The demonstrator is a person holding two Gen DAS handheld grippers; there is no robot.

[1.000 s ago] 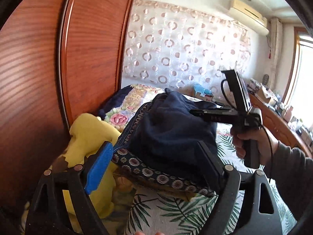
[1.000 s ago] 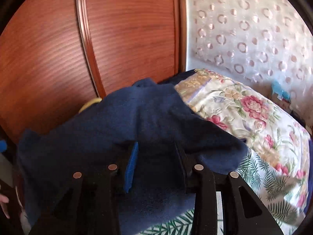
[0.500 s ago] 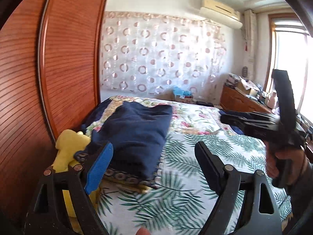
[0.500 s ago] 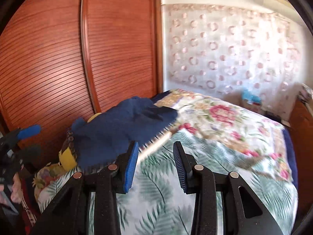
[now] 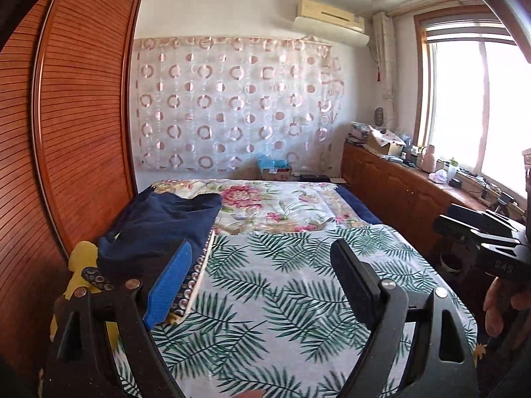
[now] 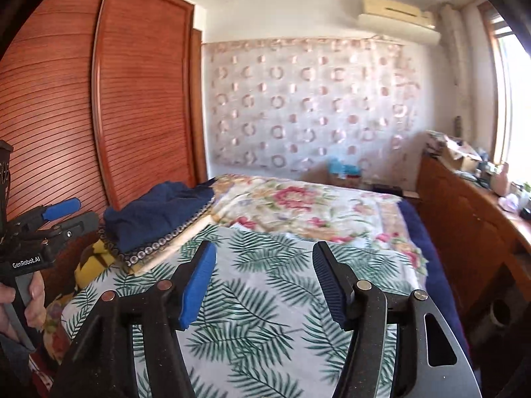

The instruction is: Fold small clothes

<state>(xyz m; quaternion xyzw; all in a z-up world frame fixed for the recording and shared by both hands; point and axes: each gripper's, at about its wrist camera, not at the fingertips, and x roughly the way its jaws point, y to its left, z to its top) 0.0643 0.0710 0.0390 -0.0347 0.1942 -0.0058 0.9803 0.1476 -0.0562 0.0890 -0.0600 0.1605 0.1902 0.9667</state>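
Note:
A folded dark blue garment lies on top of a small stack of clothes at the bed's left edge, by the wardrobe. It also shows in the right wrist view. A patterned garment and a yellow one lie under it. My left gripper is open and empty, held above the palm-leaf sheet, just right of the stack. My right gripper is open and empty above the same sheet. Each gripper shows in the other's view, the right one and the left one.
A wooden louvred wardrobe stands close along the bed's left side. A floral quilt covers the far half of the bed. A low wooden cabinet with clutter runs under the window at the right.
Both grippers have pulled back from the blue garment, which now lies on the stack. The right gripper has opened wider. Much more of the room is in view.

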